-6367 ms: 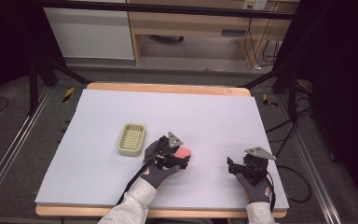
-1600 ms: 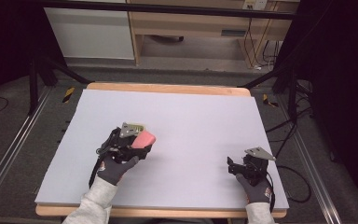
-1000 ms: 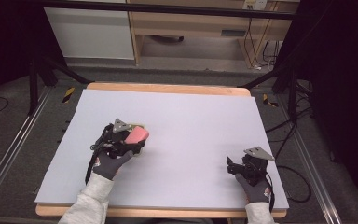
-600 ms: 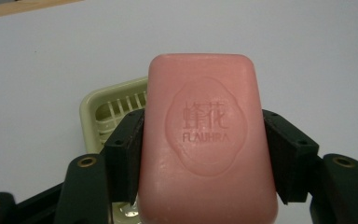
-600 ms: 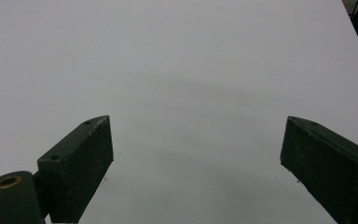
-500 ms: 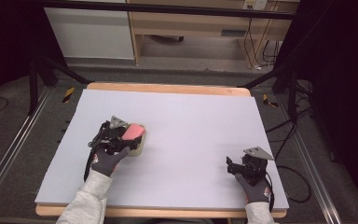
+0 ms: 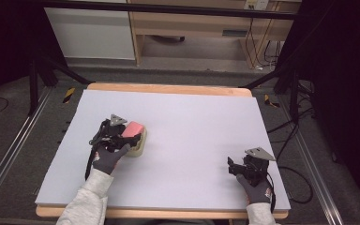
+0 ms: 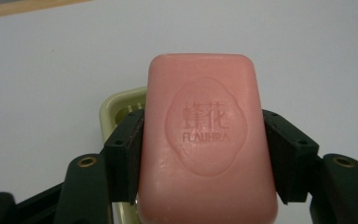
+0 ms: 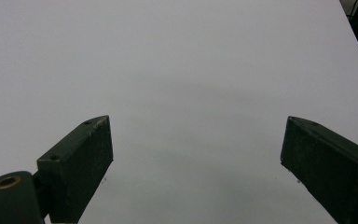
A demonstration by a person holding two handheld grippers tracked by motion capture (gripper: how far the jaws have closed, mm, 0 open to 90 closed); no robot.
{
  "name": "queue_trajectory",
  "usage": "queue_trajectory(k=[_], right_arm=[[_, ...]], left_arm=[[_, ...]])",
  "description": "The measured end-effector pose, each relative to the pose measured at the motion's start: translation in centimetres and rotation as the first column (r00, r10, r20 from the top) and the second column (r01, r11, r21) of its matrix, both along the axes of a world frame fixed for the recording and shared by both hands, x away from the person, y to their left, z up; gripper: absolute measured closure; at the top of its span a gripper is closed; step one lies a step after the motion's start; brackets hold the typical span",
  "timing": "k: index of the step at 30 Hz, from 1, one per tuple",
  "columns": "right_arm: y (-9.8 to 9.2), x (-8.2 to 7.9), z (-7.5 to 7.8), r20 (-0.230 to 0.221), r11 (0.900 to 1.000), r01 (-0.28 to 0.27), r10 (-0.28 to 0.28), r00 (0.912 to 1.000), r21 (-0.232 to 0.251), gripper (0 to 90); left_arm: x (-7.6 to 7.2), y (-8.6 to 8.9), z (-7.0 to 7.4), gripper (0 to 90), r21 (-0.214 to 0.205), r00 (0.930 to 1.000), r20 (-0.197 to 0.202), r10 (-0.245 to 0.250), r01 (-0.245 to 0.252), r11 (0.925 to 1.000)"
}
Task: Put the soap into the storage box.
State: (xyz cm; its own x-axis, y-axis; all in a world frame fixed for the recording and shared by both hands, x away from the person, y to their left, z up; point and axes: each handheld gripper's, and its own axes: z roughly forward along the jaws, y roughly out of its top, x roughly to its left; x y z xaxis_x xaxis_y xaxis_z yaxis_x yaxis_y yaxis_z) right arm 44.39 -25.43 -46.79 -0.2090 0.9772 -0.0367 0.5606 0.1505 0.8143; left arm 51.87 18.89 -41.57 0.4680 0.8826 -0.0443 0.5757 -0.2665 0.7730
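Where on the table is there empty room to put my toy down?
The widest bare patch is the middle of the table, between the soap dish and the right gripper. The strip along the far wooden edge is free too. It is crowded at the left, where the left gripper holds the pink soap bar over the dish.

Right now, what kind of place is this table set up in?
Probably a lab or workshop recording station, not a home. The table is a bare white board with only a pink soap and a soap dish on it, loose cables trail across the floor, and dark stand legs flank it.
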Motion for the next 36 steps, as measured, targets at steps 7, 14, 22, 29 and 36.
queue_trajectory(k=[7,14,22,29,36], right_arm=[[0.0,0.0,0.0,0.000,1.0000,0.002,-0.002,1.0000,0.001,9.3],[0.0,0.0,0.0,-0.002,1.0000,0.002,-0.002,1.0000,0.001,9.3],[0.0,0.0,0.0,-0.002,1.0000,0.001,-0.001,1.0000,0.001,9.3],[0.1,0.0,0.0,-0.005,1.0000,0.001,-0.001,1.0000,0.003,9.3],[0.1,0.0,-0.1,-0.005,1.0000,0.002,-0.002,1.0000,0.003,9.3]], left_arm=[[0.7,0.4,-0.8,37.1,0.006,0.9996,-0.013,0.024,-0.024,0.9997],[1.1,0.4,-1.4,37.1,0.011,0.9992,-0.017,0.035,-0.035,0.9993],[1.6,0.4,-2.3,37.1,0.022,0.9987,-0.034,0.039,-0.038,0.9990],[1.7,0.4,-2.7,37.1,0.025,0.9981,-0.039,0.047,-0.046,0.9986],[1.7,0.4,-3.0,37.1,0.041,0.9978,-0.052,0.040,-0.038,0.9984]])
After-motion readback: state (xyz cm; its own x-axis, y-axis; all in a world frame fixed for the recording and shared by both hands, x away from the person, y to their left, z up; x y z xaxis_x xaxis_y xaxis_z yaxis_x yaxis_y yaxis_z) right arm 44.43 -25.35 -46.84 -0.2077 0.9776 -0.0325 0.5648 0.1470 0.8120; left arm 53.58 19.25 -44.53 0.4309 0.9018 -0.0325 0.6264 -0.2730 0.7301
